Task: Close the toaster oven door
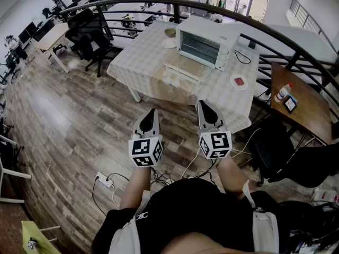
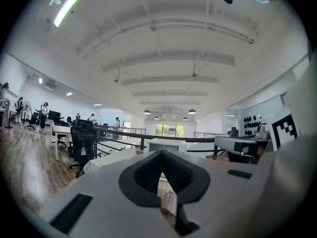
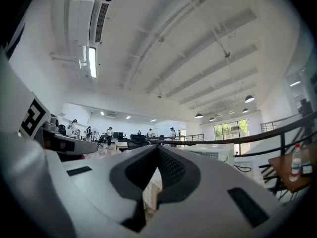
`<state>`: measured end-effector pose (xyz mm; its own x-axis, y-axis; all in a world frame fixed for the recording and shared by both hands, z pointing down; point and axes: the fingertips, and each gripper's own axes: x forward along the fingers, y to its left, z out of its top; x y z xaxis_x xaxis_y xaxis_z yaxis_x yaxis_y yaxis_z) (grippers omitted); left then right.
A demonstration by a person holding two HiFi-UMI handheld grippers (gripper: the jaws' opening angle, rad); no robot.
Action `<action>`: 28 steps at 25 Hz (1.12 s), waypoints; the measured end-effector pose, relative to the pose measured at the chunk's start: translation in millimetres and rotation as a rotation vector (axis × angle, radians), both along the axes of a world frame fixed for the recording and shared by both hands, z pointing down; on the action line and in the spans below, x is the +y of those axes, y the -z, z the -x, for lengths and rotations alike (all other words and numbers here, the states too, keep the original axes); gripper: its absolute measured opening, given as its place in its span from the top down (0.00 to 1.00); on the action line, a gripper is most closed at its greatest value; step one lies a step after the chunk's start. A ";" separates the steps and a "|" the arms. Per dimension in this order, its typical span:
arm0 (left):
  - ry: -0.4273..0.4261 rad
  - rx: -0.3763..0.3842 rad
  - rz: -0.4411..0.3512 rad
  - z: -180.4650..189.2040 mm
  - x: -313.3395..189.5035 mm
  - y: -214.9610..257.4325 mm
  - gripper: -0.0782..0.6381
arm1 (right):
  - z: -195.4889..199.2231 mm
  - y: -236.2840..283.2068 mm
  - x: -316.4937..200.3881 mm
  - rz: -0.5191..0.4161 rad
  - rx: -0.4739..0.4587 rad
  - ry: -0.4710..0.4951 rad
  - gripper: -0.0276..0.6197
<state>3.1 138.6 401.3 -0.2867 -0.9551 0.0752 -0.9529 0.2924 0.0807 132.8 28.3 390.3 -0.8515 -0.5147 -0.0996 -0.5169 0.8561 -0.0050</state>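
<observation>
Seen from the head view, the toaster oven [image 1: 206, 42] near the counter's [image 1: 132, 62] far right corner is too small to tell how its door stands. The red thing on the plate [image 1: 239, 82] by the right edge is also too small to name. The left gripper [image 2: 161, 155] and right gripper [image 3: 157, 148] each hide most of the oven in their own views.

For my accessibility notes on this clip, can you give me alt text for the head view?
A person stands on a wood floor holding the left gripper and right gripper, both shut and empty, pointed at a cloth-covered table where a white toaster oven sits, its door apparently folded open. A black railing curves behind it.
</observation>
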 end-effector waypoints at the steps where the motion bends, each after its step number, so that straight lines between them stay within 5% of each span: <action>1: 0.001 0.002 -0.001 -1.0 2.1 0.4 0.87 | -1.2 0.1 2.6 -0.010 0.006 -0.004 0.96; 28: -0.054 0.011 -0.012 17.5 48.0 -16.5 0.87 | 6.9 -11.4 50.6 0.006 -0.013 -0.085 0.96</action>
